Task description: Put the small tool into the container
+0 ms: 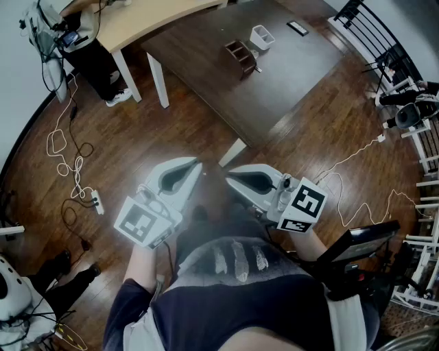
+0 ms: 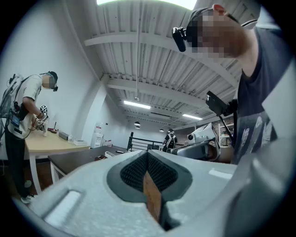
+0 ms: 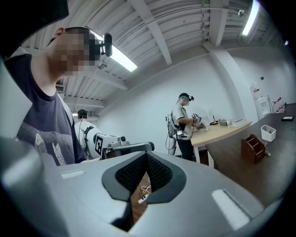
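The left tool (image 1: 197,166) is pressed together on nothing, near the body over the floor, and the right tool (image 1: 229,173) just beside it is pressed together and empty too. Both are well apart from the far tabletop (image 1: 309,75), where the white container (image 1: 262,36) stands right of a brown rack (image 1: 240,58); the small piece to go in is too small to pick out. Arriving unspread, a tool would likely shove the piece or tip the container.

The small item (image 1: 257,68) lying beside the brown organizer (image 1: 240,57) on the far dark table (image 1: 206,41) is too small to name. What the white container (image 1: 262,36) holds cannot be seen. The light wooden table (image 1: 137,20), far left, runs off the top edge.
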Motion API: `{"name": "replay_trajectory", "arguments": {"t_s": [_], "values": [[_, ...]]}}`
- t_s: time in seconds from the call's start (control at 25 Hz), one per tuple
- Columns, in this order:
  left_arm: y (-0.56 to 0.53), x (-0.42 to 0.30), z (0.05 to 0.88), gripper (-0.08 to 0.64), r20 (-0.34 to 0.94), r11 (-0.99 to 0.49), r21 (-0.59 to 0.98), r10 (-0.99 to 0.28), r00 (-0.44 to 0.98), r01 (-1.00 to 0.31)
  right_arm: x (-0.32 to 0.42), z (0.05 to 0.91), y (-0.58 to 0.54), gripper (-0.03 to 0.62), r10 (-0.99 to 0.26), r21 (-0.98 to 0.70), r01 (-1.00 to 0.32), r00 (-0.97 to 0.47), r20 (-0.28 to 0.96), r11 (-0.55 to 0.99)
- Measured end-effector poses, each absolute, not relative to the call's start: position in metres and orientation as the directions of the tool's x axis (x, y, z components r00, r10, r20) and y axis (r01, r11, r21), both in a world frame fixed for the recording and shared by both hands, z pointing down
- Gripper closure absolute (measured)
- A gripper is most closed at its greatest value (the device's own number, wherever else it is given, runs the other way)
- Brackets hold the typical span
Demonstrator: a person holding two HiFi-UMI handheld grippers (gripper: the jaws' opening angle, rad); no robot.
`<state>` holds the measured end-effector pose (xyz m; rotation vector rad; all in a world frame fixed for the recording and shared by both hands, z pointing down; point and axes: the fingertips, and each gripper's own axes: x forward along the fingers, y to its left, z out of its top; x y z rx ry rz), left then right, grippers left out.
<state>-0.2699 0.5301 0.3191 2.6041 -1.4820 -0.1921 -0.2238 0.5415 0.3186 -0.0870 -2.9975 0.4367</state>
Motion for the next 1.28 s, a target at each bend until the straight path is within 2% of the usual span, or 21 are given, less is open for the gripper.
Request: {"name": "replay_trajectory", "arguments": {"t_s": [0.4, 0.76, 1.08, 1.28], "values": [[0.462, -0.204, 0.319, 0.566, 0.014, -0.517, 0.137, -0.852, 0.524, -0.845, -0.167, 0.321, 0.471, 0.591, 0.036, -0.277, 0.020, -0.998, 0.052, 0.961], [0.367, -0.070, 0.313, 0.566, 0.118, -0.598, 0.044, -0.792, 0.599, -0.800, -0.051, 0.312, 0.385, 0.591, -0.034, -0.328, -0.019, -0.999, -0.042, 0.944], [0.307, -0.017, 0.313, 0.566, 0.159, -0.522, 0.034, -0.839, 0.520, -0.852, 0.020, 0.319, 0.332, 0.591, -0.031, -0.309, -0.021, -0.999, -0.027, 0.951], [0.282, -0.001, 0.321, 0.566, 0.204, -0.479, 0.001, -0.859, 0.470, -0.878, 0.050, 0.338, 0.306, 0.591, -0.056, -0.291, -0.072, -0.997, 0.062, 0.954]]}}
